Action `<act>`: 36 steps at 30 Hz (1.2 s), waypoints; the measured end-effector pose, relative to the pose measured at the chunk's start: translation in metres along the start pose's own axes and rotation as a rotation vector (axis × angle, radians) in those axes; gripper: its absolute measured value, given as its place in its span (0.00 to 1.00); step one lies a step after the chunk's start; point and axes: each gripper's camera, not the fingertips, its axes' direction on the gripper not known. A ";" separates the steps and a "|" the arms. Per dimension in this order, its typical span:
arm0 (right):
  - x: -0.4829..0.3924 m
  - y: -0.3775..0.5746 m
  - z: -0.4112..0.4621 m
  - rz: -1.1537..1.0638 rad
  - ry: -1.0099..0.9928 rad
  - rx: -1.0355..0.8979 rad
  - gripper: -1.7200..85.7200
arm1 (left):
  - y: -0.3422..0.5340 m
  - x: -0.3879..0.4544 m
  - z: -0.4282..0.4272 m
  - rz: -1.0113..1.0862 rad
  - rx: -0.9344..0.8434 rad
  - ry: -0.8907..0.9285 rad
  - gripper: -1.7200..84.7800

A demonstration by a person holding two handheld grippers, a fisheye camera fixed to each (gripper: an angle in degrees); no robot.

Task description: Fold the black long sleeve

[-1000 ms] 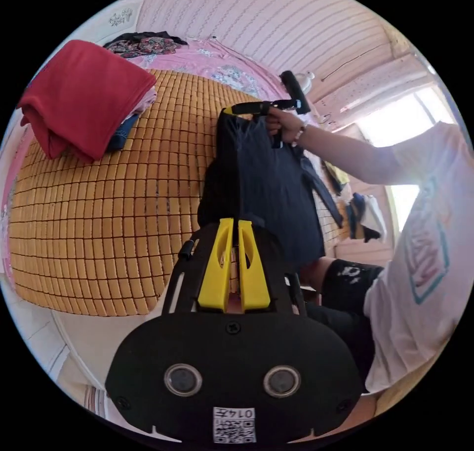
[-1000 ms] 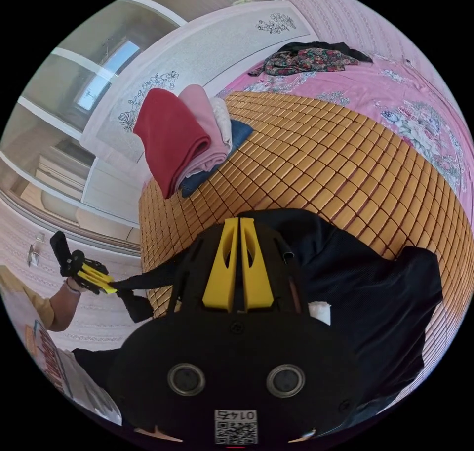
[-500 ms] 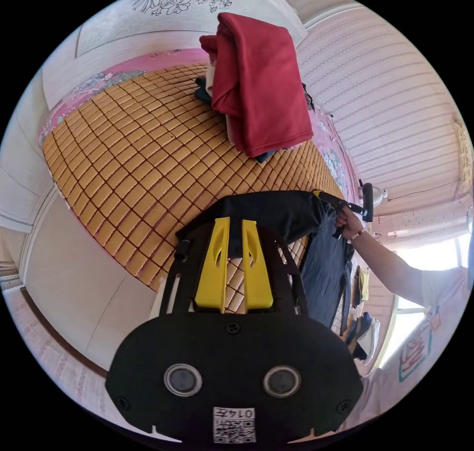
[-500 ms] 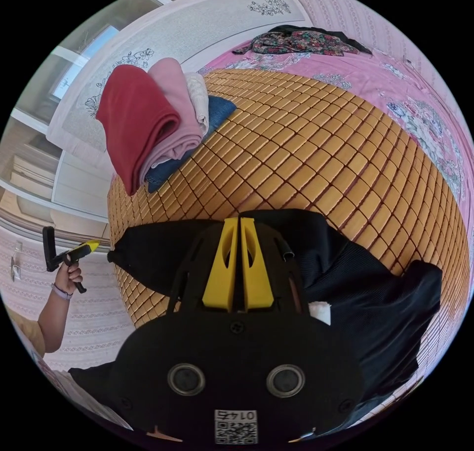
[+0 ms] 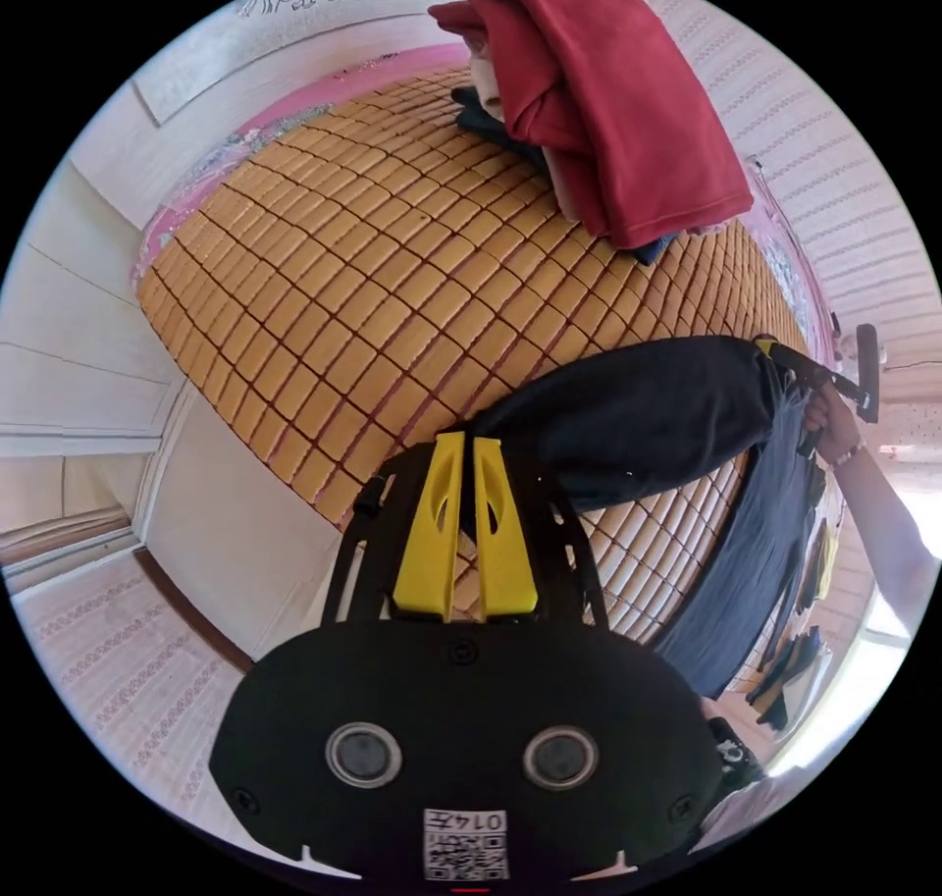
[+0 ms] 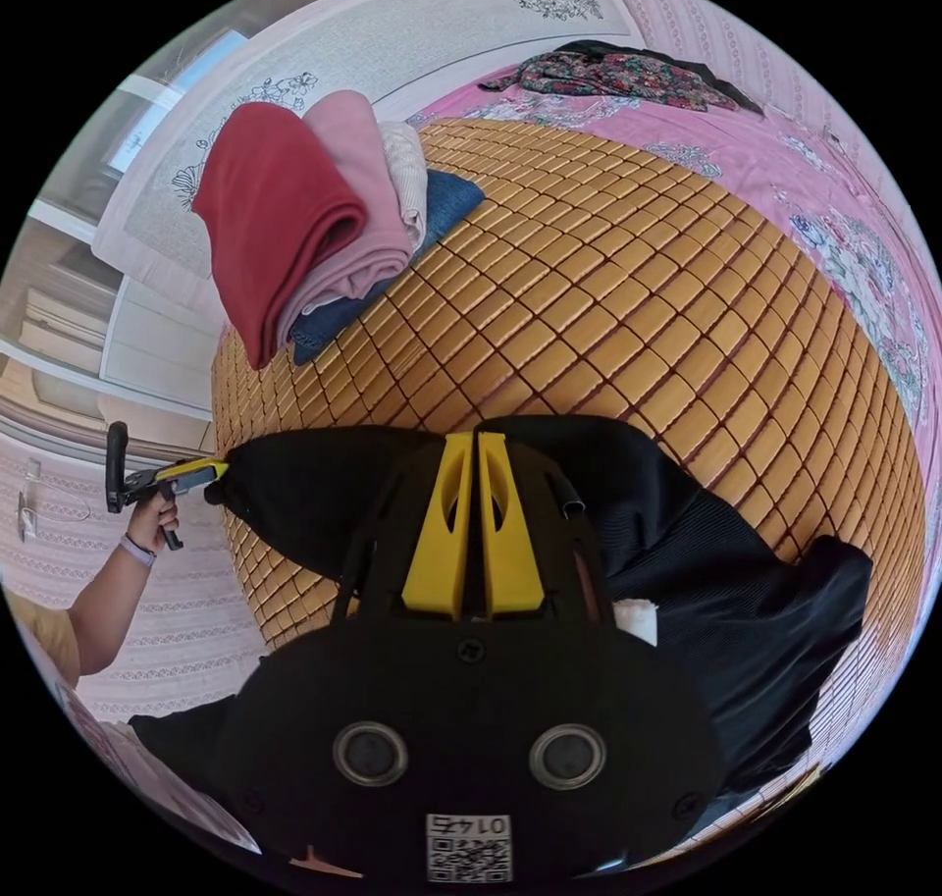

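Half a second back the left gripper's (image 5: pixel 461 445) jaws stood apart over the bamboo mat; now they are drawn together on the edge of the black long sleeve (image 5: pixel 638 415), pinching the cloth at their tips. From those tips the garment runs away across the mat (image 5: pixel 373 278) to the right gripper (image 5: pixel 785 354), which a hand (image 5: pixel 832 425) holds out at the far end, with the rest of the dark cloth hanging down past the mat's edge below that gripper.

In the right gripper view, the right gripper (image 6: pixel 469 445) has its yellow jaws clenched tight together on the black long sleeve (image 6: pixel 706 582), the cloth bunching right at and beyond the tips and spreading off to one side of them over the mat (image 6: pixel 628 278). Off to the other side, the left gripper (image 6: pixel 201 471) shows with its yellow tip touching the garment's stretched-out end, gripped by a hand (image 6: pixel 157 518).

Beyond both sets of tips, well apart from the garment, sits a folded stack (red on top, pink, white and blue beneath) (image 6: pixel 294 229) on the mat. Farther still, a patterned dark garment (image 6: pixel 618 72) lies on the pink floral sheet (image 6: pixel 785 180).
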 end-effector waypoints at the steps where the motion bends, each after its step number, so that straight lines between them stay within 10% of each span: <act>1: 0.000 0.001 0.000 0.006 -0.010 0.005 0.02 | -0.001 -0.003 -0.011 -0.013 0.059 -0.003 0.03; 28: -0.012 0.026 0.029 0.069 0.134 0.044 0.02 | 0.014 0.005 0.024 -0.130 -0.021 0.036 0.02; 36: -0.034 0.229 -0.037 0.214 0.053 0.224 0.02 | 0.031 -0.018 0.031 -0.206 0.043 0.196 0.02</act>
